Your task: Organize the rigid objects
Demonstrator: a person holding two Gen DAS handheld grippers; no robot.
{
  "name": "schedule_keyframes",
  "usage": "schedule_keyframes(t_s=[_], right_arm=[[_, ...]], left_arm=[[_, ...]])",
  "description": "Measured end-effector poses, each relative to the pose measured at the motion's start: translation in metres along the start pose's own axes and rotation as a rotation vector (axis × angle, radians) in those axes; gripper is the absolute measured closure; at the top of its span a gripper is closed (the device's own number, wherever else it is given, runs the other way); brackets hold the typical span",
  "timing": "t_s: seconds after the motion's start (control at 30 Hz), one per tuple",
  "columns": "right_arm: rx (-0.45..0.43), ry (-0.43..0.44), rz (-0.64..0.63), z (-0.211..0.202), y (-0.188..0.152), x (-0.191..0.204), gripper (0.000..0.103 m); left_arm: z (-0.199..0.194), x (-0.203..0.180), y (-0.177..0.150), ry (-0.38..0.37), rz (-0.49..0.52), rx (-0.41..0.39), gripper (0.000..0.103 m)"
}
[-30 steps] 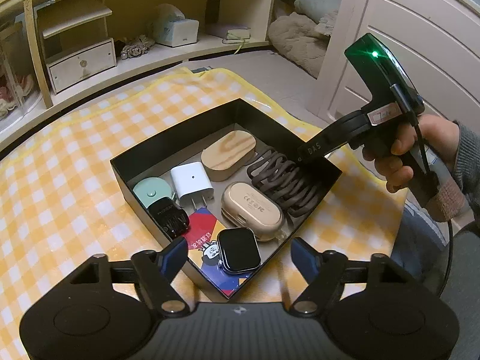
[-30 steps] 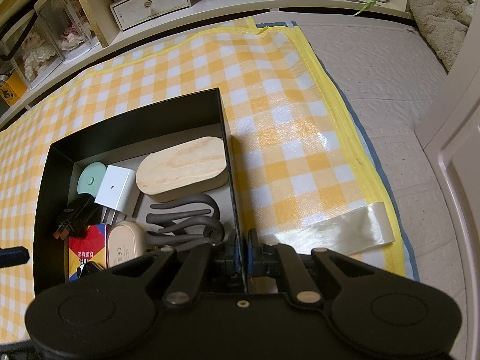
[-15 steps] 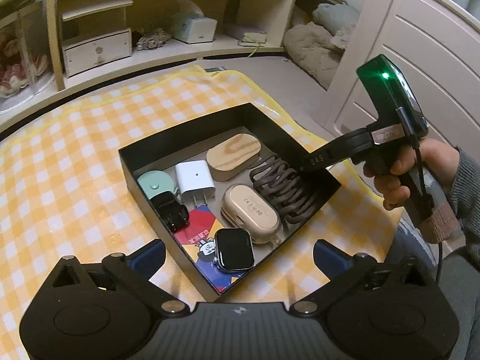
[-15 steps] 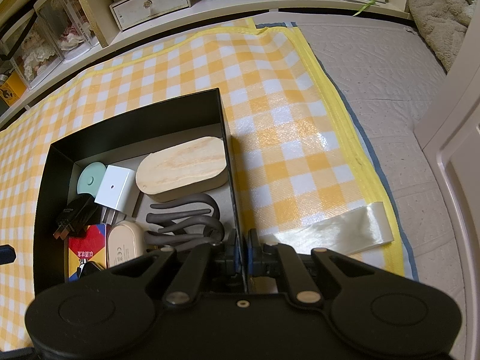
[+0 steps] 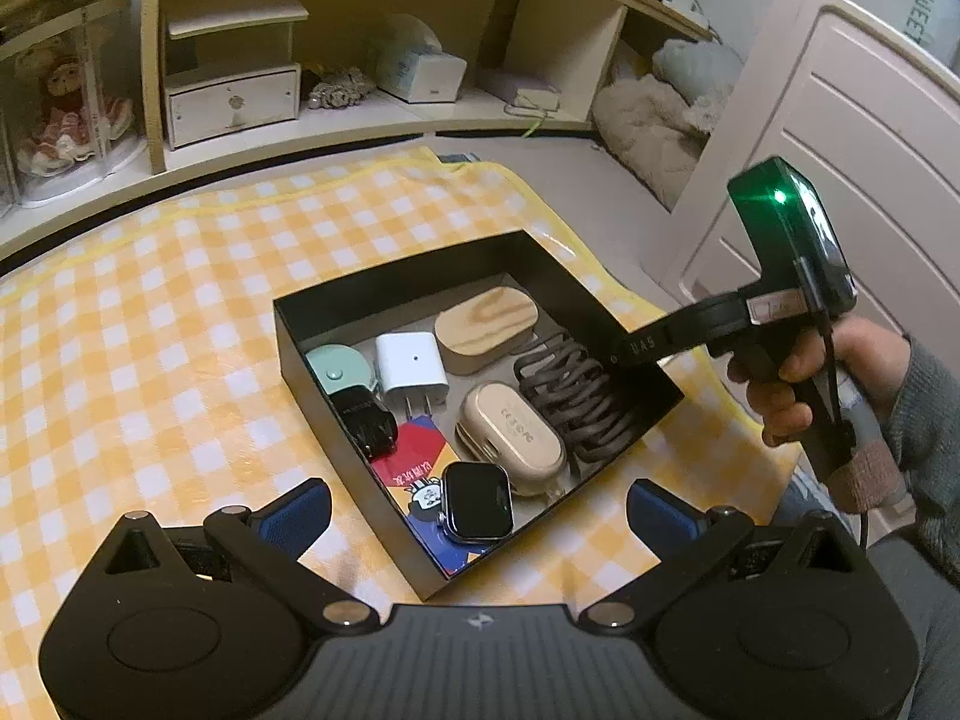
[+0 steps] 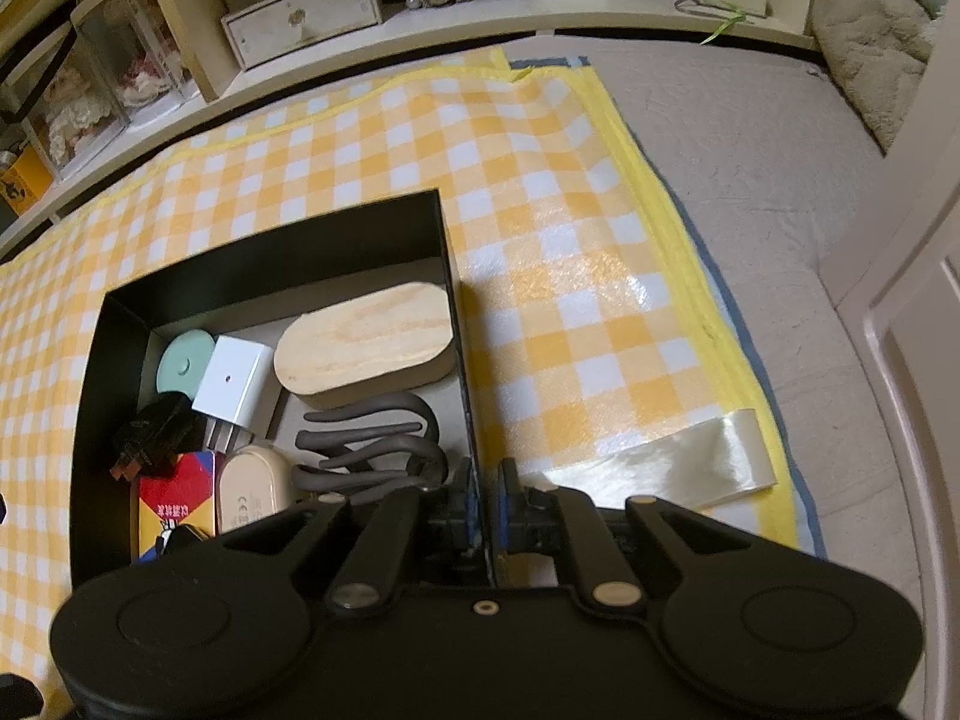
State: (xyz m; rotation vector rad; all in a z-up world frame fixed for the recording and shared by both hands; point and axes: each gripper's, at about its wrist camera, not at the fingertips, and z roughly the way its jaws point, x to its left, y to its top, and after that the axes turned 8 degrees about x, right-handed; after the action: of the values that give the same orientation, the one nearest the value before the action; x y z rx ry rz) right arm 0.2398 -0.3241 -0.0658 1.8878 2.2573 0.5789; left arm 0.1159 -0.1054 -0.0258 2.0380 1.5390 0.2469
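Two downward wrist views, shared box (image 5: pixel 420 300)

watch (image 5: pixel 477 501) in box (image 5: pixel 336 300) (near corner), on cards (image 5: pixel 414 462); box on cloth (image 5: pixel 150 330).

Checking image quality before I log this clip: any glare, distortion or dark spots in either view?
Left wrist view: strong fisheye bending of the shelves, dark vignette in the corners, a green status light glowing on the right gripper; the black box interior stays readable. Right wrist view: glare on the checked mat and on the shiny strip, same curved edges, focus fair.
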Motion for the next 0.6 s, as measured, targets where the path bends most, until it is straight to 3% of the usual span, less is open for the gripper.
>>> schedule_keyframes(t_s=[0.27, 0.37, 0.6], right_arm=[[-0.137, 0.023, 0.046, -0.057, -0.018, 0.007, 0.080], [-0.205, 0.026, 0.047, -0.082, -0.031, 0.015, 0.071], [-0.276, -0.004, 0.032, -0.118, -0.062, 0.033, 0.062]], left_arm=[[-0.010, 0.003, 0.001, 0.014, -0.018, -0.035, 0.000], [-0.014, 0.004, 0.001, 0.020, -0.023, -0.046, 0.000], [-0.032, 0.011, -0.004, 0.019, -0.060, -0.091, 0.000]])
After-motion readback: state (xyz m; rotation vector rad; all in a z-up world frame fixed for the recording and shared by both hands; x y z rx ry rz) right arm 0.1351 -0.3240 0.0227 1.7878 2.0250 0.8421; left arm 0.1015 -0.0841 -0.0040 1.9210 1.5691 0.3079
